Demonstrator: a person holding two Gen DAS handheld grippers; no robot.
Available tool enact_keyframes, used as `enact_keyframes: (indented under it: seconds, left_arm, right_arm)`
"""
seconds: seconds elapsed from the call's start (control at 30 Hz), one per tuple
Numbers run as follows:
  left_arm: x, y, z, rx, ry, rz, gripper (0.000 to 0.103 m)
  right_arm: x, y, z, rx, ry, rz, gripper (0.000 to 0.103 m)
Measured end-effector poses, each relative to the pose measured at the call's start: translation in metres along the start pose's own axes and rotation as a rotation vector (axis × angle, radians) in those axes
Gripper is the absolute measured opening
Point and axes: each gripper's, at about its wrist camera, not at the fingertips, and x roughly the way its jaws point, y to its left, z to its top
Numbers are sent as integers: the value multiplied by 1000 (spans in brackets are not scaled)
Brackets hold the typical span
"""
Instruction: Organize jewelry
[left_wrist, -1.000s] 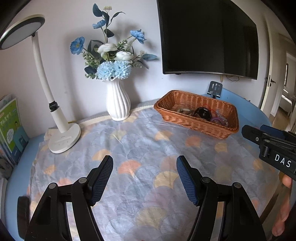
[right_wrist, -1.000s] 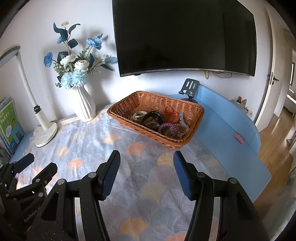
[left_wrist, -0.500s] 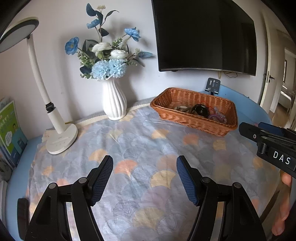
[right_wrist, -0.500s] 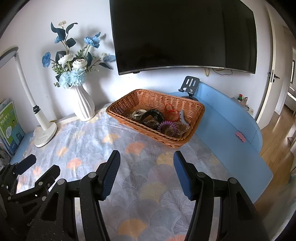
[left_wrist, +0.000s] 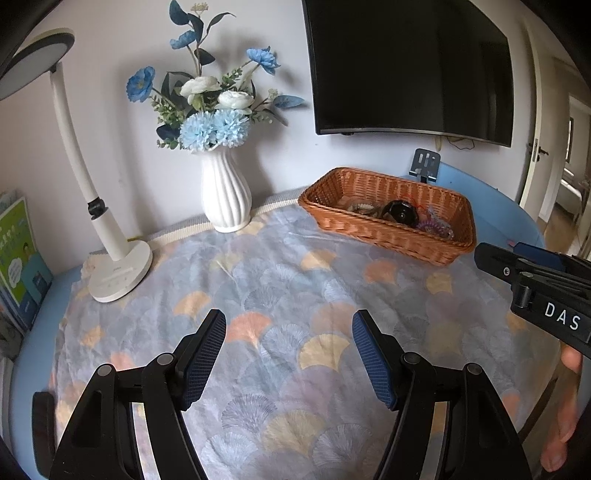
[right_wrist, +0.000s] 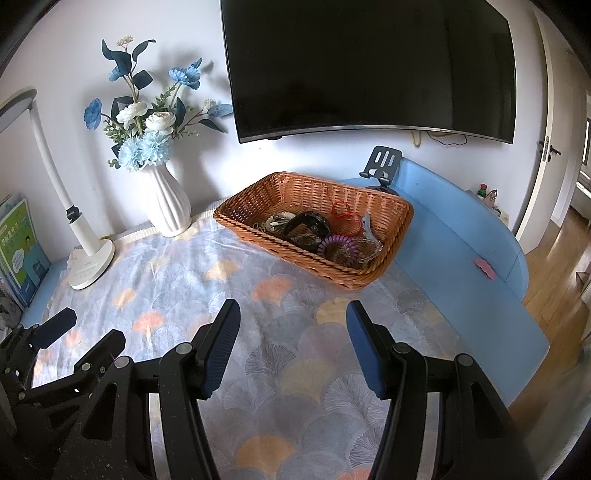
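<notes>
A wicker basket (left_wrist: 373, 225) (right_wrist: 295, 188) sits at the back right of the patterned cloth. It holds jewelry: a black bangle (right_wrist: 308, 225), a purple coil hair tie (right_wrist: 338, 243), a red string loop (right_wrist: 345, 218), a silver chain (right_wrist: 371, 245) and beads. My left gripper (left_wrist: 288, 347) is open and empty, held above the cloth well short of the basket. My right gripper (right_wrist: 291, 332) is open and empty, also above the cloth in front of the basket. The right gripper shows at the right edge of the left wrist view (left_wrist: 532, 280).
A white vase of blue and white flowers (left_wrist: 225, 195) (right_wrist: 170, 206) stands left of the basket. A white desk lamp (left_wrist: 118, 266) (right_wrist: 88, 266) stands at the left. Books (left_wrist: 22, 262) lean at the far left. A phone stand (right_wrist: 382, 162) and wall TV (right_wrist: 369, 66) are behind. A blue table edge (right_wrist: 480, 295) runs right.
Both grippers have drifted slightly, so the basket and vase sit a little differently in each view. Both stay open and empty.
</notes>
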Motion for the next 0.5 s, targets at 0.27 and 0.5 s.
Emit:
enact_keyframes:
  seconds: [0.27,0.5]
  left_arm:
    - [3,0,-1,3,8,-2,72]
    - [4,-1,-2,3,11,-6,72]
  right_arm:
    - [1,1,-1,2,9,3,62]
    - [4,3,-1,-2,14,9,62]
